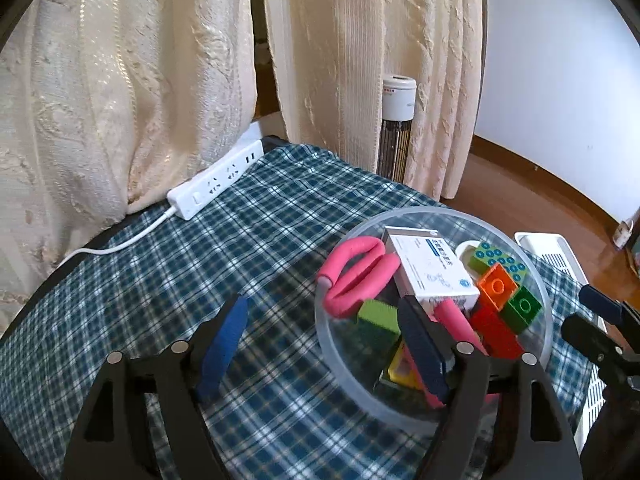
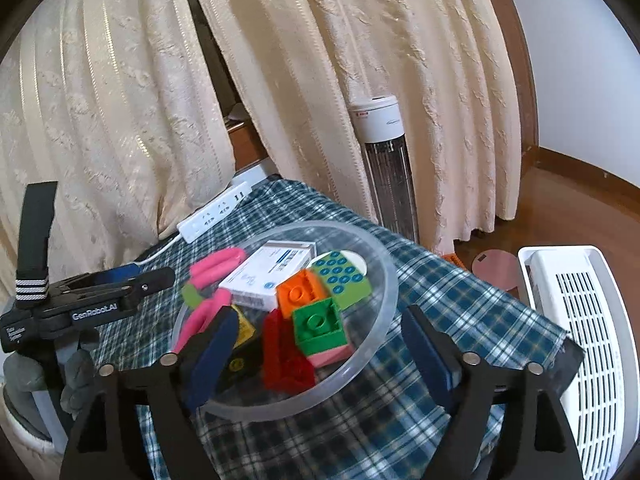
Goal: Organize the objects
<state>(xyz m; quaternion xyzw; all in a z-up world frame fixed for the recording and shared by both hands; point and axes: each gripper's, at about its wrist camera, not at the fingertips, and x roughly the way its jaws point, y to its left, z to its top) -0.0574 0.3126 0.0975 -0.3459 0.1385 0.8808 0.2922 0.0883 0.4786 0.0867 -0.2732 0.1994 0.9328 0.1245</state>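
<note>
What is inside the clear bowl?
The clear bowl holds a white box, pink grip, and orange, green and red blocks. Whatever lies beneath them is mostly covered.

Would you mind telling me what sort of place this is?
Most likely a room in a home: cream curtains hang behind a table with a checked tablecloth, and a tower heater stands on the wooden floor.

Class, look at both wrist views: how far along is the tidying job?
Done: the clear plastic bowl already holds the white box, pink foam grip and toy bricks. In hand: nothing; left gripper and right gripper stand open. Left: no loose items show on the plaid cloth.
</note>
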